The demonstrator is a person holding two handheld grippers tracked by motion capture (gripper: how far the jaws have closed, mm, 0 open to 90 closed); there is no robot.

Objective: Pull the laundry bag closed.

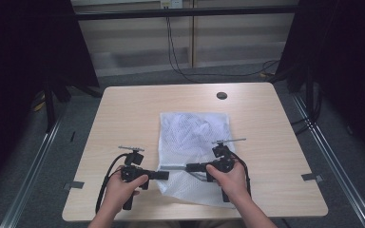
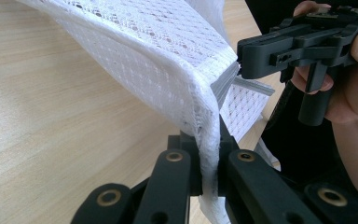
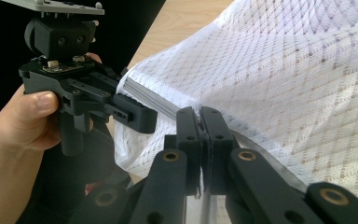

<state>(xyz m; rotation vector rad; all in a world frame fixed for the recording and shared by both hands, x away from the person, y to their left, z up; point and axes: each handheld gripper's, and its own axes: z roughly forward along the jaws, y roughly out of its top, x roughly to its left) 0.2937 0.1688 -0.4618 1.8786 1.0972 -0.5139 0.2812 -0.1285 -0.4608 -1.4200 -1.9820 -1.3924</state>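
A white mesh bag [image 1: 192,130] lies flat in the middle of the wooden table [image 1: 123,109]. Its near left corner is lifted. My left gripper [image 1: 165,175] is shut on a fold of the mesh at that corner, and in the left gripper view the cloth [image 2: 158,56] runs down between the closed jaws [image 2: 209,154]. My right gripper [image 1: 189,167] faces it from the right, a short way apart. It is shut on the bag's grey zipper edge [image 3: 154,100], with its jaws pressed together [image 3: 201,123]. The mesh [image 3: 284,70] spreads up and to the right beyond them.
A black round grommet [image 1: 222,95] sits in the table near its far edge. Cables [image 1: 180,66] hang and trail on the floor behind the table. Dark curtains stand on both sides, and metal rails [image 1: 33,166] run along the floor.
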